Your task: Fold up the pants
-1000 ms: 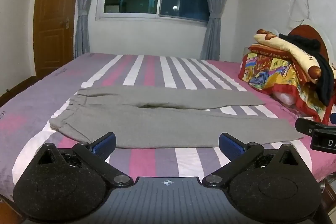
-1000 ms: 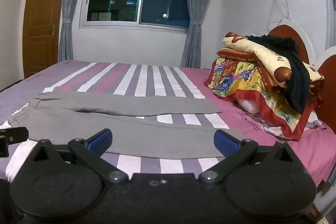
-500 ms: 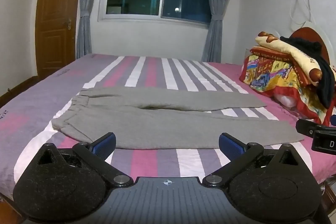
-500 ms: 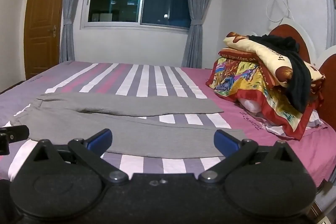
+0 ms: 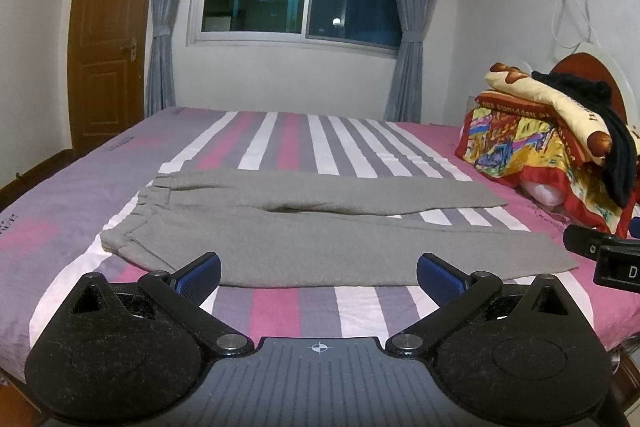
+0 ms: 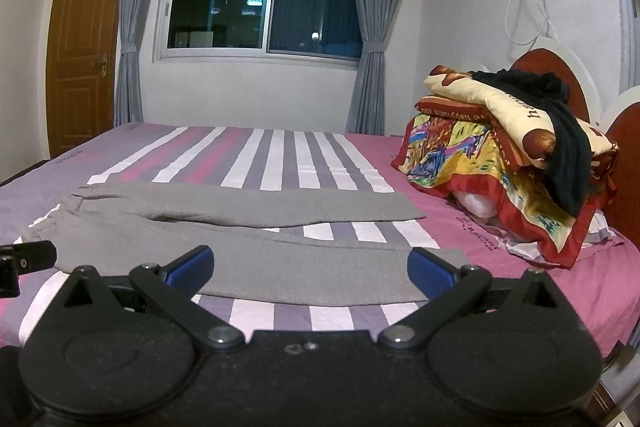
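Observation:
Grey pants (image 5: 320, 227) lie flat across the striped bed, waistband to the left, both legs stretched to the right and slightly apart. They show the same way in the right wrist view (image 6: 248, 235). My left gripper (image 5: 319, 269) is open and empty, just short of the near leg's front edge. My right gripper (image 6: 310, 265) is open and empty, in front of the near leg towards its hem end. Part of the right gripper shows at the right edge of the left view (image 5: 600, 251).
The bed (image 5: 280, 311) has a pink, purple and white striped sheet. A pile of colourful folded quilts with a black garment (image 6: 508, 163) sits at the headboard on the right. A window, curtains and a wooden door (image 5: 106, 39) are behind.
Both grippers have risen and drawn back slightly, so the pants sit a little lower in both views. The pants have not moved and both grippers stay open.

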{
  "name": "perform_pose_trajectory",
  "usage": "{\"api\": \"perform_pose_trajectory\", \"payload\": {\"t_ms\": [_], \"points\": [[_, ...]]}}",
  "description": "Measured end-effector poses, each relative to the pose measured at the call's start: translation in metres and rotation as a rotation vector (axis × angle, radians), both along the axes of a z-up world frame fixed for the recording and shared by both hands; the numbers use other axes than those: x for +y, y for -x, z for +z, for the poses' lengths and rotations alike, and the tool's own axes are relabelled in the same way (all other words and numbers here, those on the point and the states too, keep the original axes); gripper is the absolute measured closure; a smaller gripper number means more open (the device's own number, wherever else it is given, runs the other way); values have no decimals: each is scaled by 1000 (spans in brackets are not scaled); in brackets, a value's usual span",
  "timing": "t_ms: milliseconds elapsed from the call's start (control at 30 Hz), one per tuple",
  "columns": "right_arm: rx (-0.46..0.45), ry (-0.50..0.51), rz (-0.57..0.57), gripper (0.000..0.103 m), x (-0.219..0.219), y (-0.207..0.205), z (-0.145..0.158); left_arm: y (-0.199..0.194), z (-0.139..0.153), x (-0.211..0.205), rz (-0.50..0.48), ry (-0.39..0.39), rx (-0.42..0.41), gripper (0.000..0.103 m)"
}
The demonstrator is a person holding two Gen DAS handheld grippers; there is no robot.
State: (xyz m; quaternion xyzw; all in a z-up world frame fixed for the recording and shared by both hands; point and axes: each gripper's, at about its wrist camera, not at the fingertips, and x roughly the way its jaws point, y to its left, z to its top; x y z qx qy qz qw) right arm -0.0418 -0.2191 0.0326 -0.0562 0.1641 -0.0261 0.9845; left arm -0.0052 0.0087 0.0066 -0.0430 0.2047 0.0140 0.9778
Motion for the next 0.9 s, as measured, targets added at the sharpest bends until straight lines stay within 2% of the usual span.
{"api": "perform_pose_trajectory", "payload": {"t_ms": [900], "points": [[-9, -1, 4, 0, 2, 5, 4, 3, 2, -6, -7, -6, -1, 0]]}}
